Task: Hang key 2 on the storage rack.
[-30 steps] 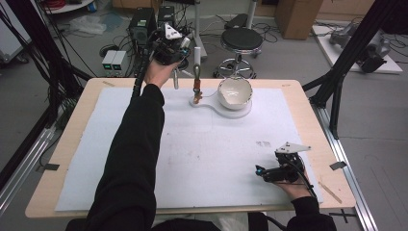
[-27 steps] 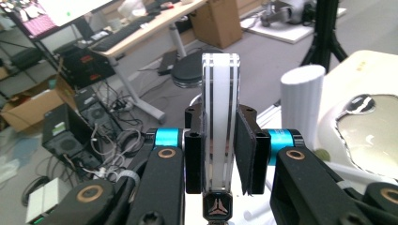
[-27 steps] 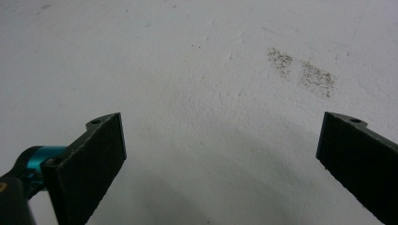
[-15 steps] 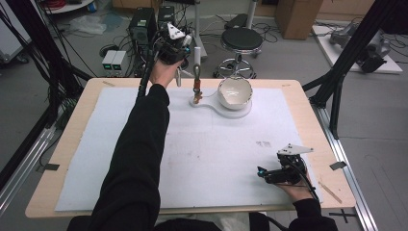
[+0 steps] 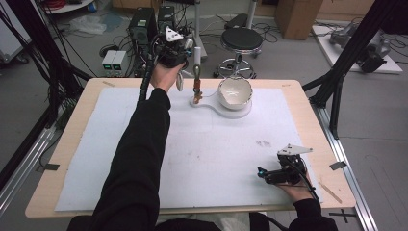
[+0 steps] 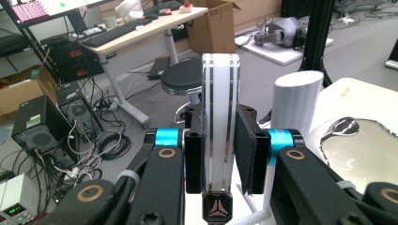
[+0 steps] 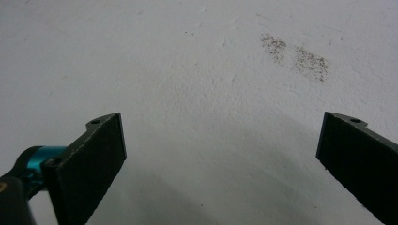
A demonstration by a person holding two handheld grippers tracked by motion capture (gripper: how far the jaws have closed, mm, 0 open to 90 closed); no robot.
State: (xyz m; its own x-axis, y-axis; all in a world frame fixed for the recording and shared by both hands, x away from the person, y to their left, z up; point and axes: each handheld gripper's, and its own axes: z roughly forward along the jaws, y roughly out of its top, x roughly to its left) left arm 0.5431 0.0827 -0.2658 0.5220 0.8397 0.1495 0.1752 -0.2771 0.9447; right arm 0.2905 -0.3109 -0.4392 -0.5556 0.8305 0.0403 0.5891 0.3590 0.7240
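Observation:
My left gripper (image 5: pixel 185 48) is raised over the table's far edge, on an outstretched arm in a black sleeve. In the left gripper view its jaws (image 6: pixel 220 136) are shut on an upright white bar with two dark stripes (image 6: pixel 220 93). A white cylinder (image 6: pixel 298 101) stands just to its right, seen from above as the cylinder (image 5: pixel 197 54). Below are a brown post (image 5: pixel 196 84) on a white base (image 5: pixel 214 103) and a white bowl (image 5: pixel 235 91). My right gripper (image 5: pixel 262 174) rests on the white mat at the near right, open (image 7: pixel 220 154) with nothing between its pads.
The white mat (image 5: pixel 216 159) covers most of the wooden table (image 5: pixel 67 159). Grey smudges (image 7: pixel 295 54) mark the mat ahead of the right gripper. Behind the far edge stand a black stool (image 5: pixel 242 38) and electronics boxes (image 5: pixel 142 24) among cables on the floor.
My left hand has shifted slightly to the right at the far edge, still holding the bar. The right hand has stayed in place.

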